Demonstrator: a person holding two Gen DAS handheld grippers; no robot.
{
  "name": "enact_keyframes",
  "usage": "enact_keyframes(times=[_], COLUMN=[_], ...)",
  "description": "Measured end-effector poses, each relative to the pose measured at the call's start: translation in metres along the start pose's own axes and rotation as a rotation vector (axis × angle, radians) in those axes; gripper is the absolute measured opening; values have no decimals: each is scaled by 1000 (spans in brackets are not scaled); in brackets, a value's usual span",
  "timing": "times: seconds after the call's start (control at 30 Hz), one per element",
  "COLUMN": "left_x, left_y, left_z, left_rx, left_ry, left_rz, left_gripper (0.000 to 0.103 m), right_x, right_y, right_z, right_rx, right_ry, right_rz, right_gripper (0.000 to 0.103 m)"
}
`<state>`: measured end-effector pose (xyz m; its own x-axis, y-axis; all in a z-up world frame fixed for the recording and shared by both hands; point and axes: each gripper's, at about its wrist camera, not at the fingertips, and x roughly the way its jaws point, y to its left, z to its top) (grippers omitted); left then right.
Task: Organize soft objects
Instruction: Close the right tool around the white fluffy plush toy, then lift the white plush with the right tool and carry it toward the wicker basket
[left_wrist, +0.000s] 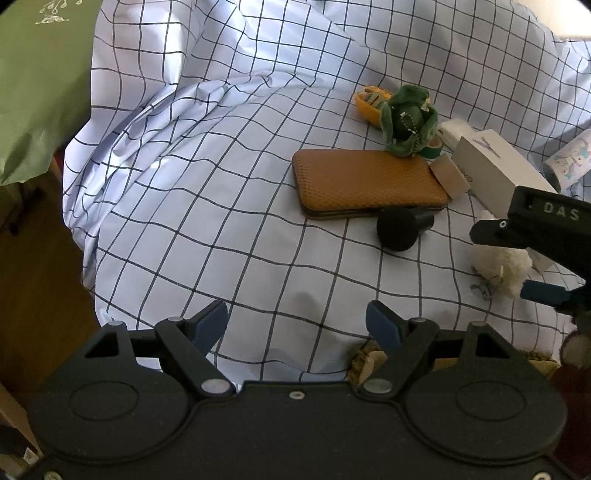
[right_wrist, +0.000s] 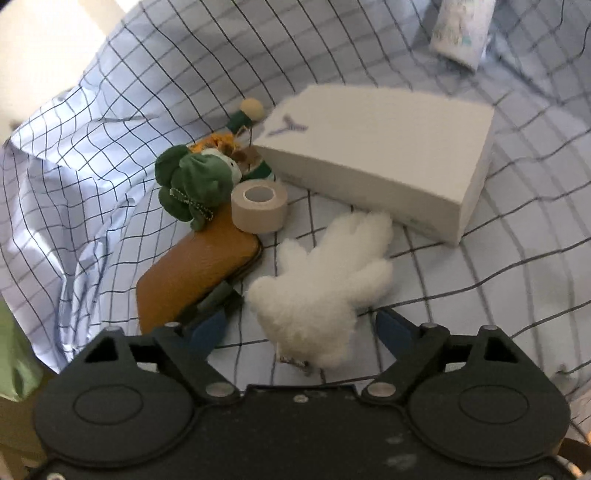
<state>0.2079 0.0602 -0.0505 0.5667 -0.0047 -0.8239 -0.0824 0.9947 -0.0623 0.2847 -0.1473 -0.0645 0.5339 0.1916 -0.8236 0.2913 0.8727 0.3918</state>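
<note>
Altogether, two plush toys lie on the checked sheet: one fluffy white plush toy and one green plush toy. Left claw gapes empty; right claw spread wide around the white one's lower end, not pressing.

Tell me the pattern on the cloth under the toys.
Pale blue-white cloth with a thin dark grid of checks, clearest in the left wrist view.

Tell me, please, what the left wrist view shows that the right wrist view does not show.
Only the left wrist view shows the black knob-shaped object and the green bag. Only the right wrist view shows the tape roll's open core and the white box's broad top. Both share the white plush toy, green plush toy, brown case and checked cloth.
</note>
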Motion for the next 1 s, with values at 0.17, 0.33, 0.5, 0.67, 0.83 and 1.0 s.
enact_keyframes(times=[0.17,0.33,0.5,0.67,0.83,1.0], left_x=[4,9,19,26,36,49], left_y=[-2,-9,-18,-30,-46,-66], left_z=[4,13,26,40,54,65], left_rx=[20,37,15,-35,-80,-108], left_ry=[-2,14,64,80,92,93], left_rz=[9,-24,-86,-105,-113,-93], left_gripper=[79,79,79,78,78,78], right_x=[8,7,-12,-39,-54,-53], right_y=[10,17,12,5,-4,-13], right_z=[3,-2,-11,-23,-29,-29], right_rx=[-64,-173,-230,-296,-328,-302], right_ry=[-7,-19,-67,-130,-166,-154], right_rz=[-56,-82,-83,-85,-92,-69], right_gripper=[63,46,45,45,45,45])
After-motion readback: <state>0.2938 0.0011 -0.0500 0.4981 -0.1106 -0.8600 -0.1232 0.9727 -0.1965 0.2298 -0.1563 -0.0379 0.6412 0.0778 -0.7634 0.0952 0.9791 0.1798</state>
